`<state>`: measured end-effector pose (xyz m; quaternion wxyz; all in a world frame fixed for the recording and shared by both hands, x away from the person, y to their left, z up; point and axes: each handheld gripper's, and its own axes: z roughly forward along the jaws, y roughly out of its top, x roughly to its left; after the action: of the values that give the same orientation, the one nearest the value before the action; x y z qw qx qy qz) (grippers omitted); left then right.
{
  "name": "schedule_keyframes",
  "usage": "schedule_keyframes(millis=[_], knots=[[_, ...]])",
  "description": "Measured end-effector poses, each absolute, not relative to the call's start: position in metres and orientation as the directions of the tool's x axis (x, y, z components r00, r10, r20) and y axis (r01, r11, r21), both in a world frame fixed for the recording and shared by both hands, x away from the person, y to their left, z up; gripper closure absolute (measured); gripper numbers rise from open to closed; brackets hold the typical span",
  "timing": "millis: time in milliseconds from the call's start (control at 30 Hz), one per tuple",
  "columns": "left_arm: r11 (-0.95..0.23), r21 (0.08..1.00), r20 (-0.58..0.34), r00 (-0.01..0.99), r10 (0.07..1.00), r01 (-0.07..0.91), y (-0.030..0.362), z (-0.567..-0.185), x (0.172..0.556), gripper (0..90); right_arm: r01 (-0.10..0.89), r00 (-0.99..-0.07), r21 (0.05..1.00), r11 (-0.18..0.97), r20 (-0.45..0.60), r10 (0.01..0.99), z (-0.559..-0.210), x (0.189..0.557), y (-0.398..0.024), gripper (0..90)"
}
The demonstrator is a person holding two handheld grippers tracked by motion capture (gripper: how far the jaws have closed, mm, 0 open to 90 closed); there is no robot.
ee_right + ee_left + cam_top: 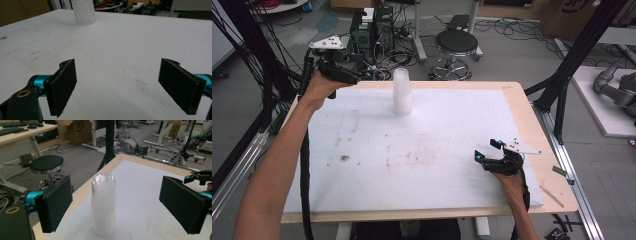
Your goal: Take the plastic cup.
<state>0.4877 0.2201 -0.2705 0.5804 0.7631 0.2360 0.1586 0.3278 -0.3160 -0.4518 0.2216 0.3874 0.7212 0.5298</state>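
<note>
A tall stack of translucent white cups (402,93) stands upright near the far edge of the white board (422,165). My left gripper (366,75) is held just off the board's far left corner, to the left of the stack, and is open. In the left gripper view the cup stack (103,205) stands ahead between the two spread jaws of the left gripper (116,184), touching neither. My right gripper (487,150) rests low at the right front of the board, open and holding nothing. In the right gripper view the right gripper (117,63) points over bare board toward the distant cup stack (83,12).
The board lies on a wooden table (522,107) whose edge shows at the right and far sides. A black stool (456,44) and boxes of electronics with cables (372,31) stand on the floor beyond the far edge. Black frame posts (572,60) rise at the right.
</note>
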Motion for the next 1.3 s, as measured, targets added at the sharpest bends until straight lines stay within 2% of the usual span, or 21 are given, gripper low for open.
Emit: schedule_keyframes(millis=[133, 433, 1300], knots=[[-0.222, 0.956, -0.048, 0.848, 0.527, 0.192, 0.211, -0.263, 0.503, 11.3, 0.328, -0.604, 0.934, 0.142, 0.092, 0.792, -0.452, 0.328, -0.316, 14.8], [-0.281, 0.941, -0.022, 0.865, 0.502, 0.187, 0.189, -0.257, 0.527, 11.3, 0.329, -0.604, 0.933, 0.143, 0.092, 0.792, -0.452, 0.329, -0.315, 14.8], [-0.425, 0.857, -0.034, 0.855, 0.517, 0.291, 0.134, -0.300, 0.567, 11.3, 0.334, -0.602, 0.932, 0.144, 0.093, 0.793, -0.452, 0.329, -0.316, 14.8]])
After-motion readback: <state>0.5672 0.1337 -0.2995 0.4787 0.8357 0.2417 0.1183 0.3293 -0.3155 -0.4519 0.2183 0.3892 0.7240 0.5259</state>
